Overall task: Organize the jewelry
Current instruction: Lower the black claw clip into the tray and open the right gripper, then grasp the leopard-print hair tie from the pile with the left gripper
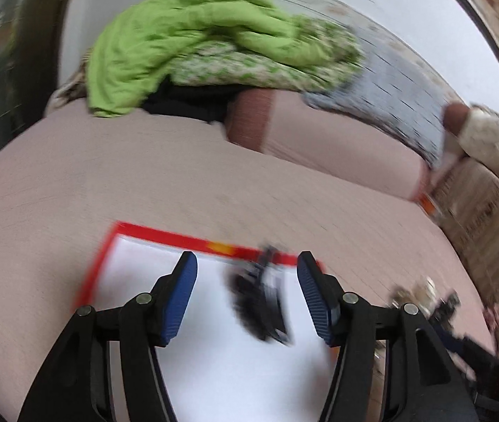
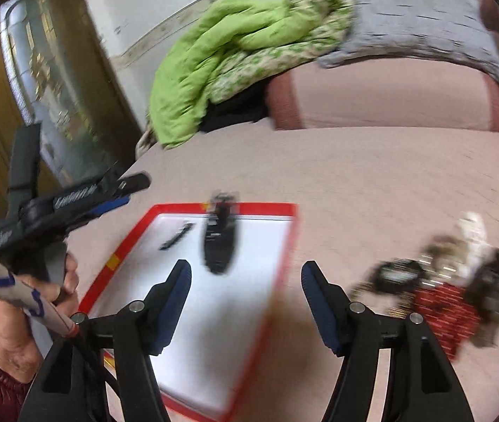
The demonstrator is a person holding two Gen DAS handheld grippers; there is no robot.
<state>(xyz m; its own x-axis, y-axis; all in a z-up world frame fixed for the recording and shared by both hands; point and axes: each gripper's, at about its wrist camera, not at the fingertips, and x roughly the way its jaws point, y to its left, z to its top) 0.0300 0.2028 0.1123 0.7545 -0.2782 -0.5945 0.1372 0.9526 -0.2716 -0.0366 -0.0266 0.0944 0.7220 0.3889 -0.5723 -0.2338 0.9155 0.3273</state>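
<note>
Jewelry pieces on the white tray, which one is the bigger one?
The wide black piece reaching the tray's far red edge; the other is a thin dark strip to its left.

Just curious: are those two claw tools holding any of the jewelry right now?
No. The left gripper and right gripper are both open, nothing between their fingers.

We noted a smooth white tray, matt pink woven bedcover, quilted green cloth blanket, and ribbed blue pads.
</note>
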